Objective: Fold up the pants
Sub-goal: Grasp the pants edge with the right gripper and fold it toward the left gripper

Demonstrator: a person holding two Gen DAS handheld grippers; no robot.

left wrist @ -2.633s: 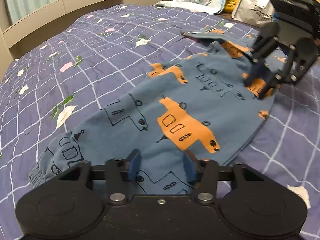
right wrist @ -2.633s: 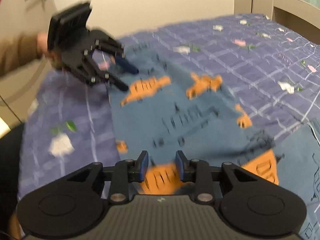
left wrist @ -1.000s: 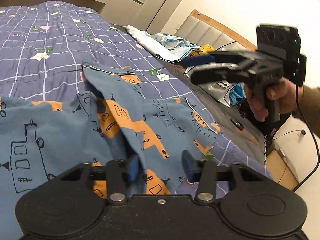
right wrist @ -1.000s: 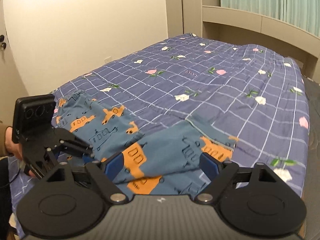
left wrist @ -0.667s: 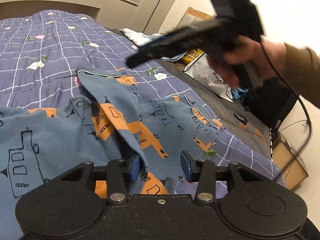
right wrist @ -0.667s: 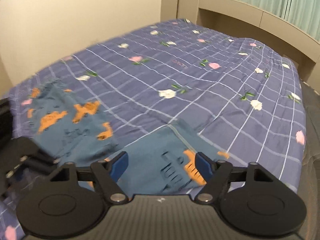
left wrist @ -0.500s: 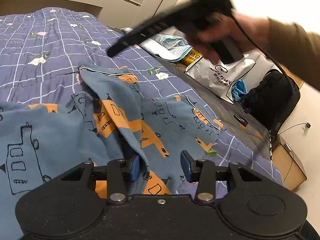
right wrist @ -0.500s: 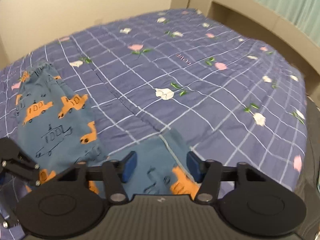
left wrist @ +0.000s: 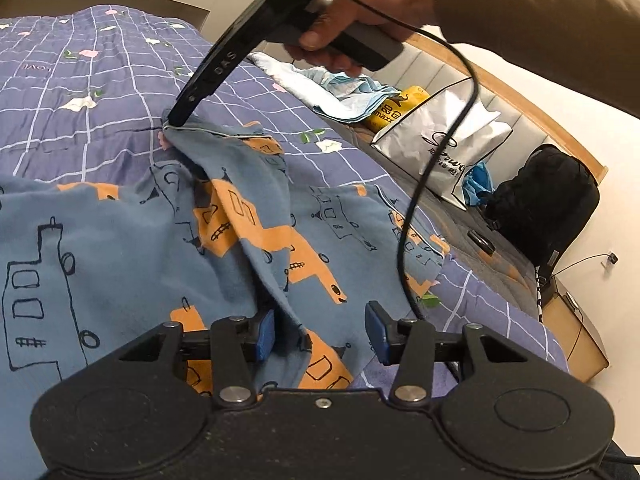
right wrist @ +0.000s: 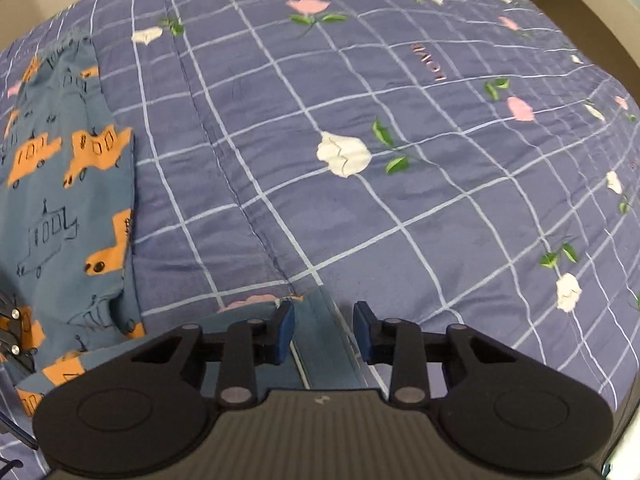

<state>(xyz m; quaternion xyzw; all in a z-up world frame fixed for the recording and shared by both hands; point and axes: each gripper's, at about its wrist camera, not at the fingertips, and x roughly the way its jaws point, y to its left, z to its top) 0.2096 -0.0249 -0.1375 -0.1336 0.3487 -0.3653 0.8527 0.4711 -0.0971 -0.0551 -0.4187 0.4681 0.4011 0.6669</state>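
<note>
Closest to the left wrist camera, the left gripper (left wrist: 320, 332) sits low over the pants (left wrist: 120, 248), its blue pads about half apart, with a raised ridge of the blue, orange-printed cloth against the left pad (left wrist: 265, 334) and a clear gap to the right one, so it is not pinching. Beyond it the pants spread across the purple checked bedspread (left wrist: 80, 92), the waistband end lying crumpled and folded over itself. Farther off, the right gripper (left wrist: 176, 118), held in a hand (left wrist: 360, 12) with a brown sleeve, points steeply down at the far corner of the hem. From its own camera, the right gripper (right wrist: 323, 330) has just been closing, and a strip of blue hem with pale piping lies between the pads without being pressed yet. To the left in that view, a trouser leg (right wrist: 68, 184) lies flat. Judging from this, the step is taking hold of the waistband corners to straighten the garment. Done well, the right pads should bite on the piped edge only, not the bedspread beneath, and the left should close on the ridge before either lifts. Past the pants sit a silver bag (left wrist: 440, 140) and a black backpack (left wrist: 548, 200).
</note>
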